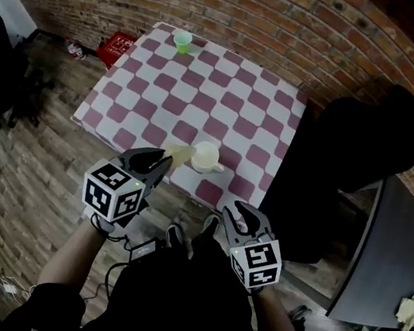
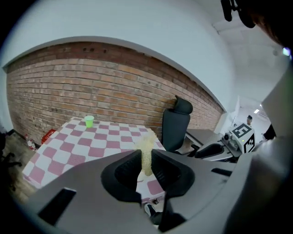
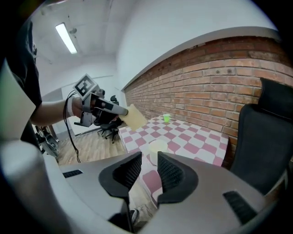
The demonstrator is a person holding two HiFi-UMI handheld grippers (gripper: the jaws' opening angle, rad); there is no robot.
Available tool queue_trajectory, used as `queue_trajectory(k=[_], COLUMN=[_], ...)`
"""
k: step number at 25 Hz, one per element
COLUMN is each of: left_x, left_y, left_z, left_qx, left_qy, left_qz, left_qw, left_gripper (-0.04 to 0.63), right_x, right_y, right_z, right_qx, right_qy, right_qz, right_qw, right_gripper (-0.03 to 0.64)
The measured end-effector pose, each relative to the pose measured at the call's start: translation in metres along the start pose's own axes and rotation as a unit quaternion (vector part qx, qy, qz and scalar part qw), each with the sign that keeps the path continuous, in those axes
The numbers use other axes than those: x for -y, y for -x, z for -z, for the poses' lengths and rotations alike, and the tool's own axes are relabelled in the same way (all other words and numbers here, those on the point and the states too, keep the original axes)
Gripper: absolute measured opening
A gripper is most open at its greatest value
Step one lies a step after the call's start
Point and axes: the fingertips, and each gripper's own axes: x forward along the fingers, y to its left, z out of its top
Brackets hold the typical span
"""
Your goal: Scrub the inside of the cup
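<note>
A cream cup (image 1: 205, 155) stands near the front edge of the checked table (image 1: 203, 97). My left gripper (image 1: 160, 164) is shut on a yellow sponge (image 1: 180, 154), which sticks out just left of the cup, above the table edge. The left gripper view shows the sponge (image 2: 146, 142) pinched between the jaws of the left gripper (image 2: 146, 153). My right gripper (image 1: 237, 210) hangs in front of the table, short of the cup, open and empty. In the right gripper view the cup (image 3: 158, 147) shows beyond the jaws of the right gripper (image 3: 149, 156), with the sponge (image 3: 133, 117) to its left.
A small green cup (image 1: 182, 40) stands at the table's far edge, by the brick wall. A black office chair (image 1: 348, 169) is close to the table's right side, with a grey desk (image 1: 392, 255) beyond. A red box (image 1: 117, 47) lies on the floor at the far left.
</note>
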Motion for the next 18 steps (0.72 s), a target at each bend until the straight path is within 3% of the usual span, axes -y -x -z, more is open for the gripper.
queue_trajectory(k=[7, 14, 18], left_x=[0.015, 0.008, -0.002], left_y=[-0.074, -0.121, -0.134], left_z=[0.011, 0.022, 0.035], left_qx=[-0.102, -0.155, -0.180], left_qy=[0.010, 0.045, 0.044], left_qz=[0.018, -0.006, -0.025], left_qw=[0.9946, 0.9869, 0.9824], left_gripper=[0.072, 0.072, 0.072], right_x=[0.031, 0.063, 0.072], right_y=[-0.048, -0.077, -0.095], right_z=[0.015, 0.018, 0.027], right_qx=[-0.027, -0.041, -0.054], right_qy=[0.029, 0.041, 0.041], right_qz=[-0.049, -0.073, -0.076], right_qw=[0.998, 0.996, 0.995], right_gripper=[0.134, 0.140, 0.140])
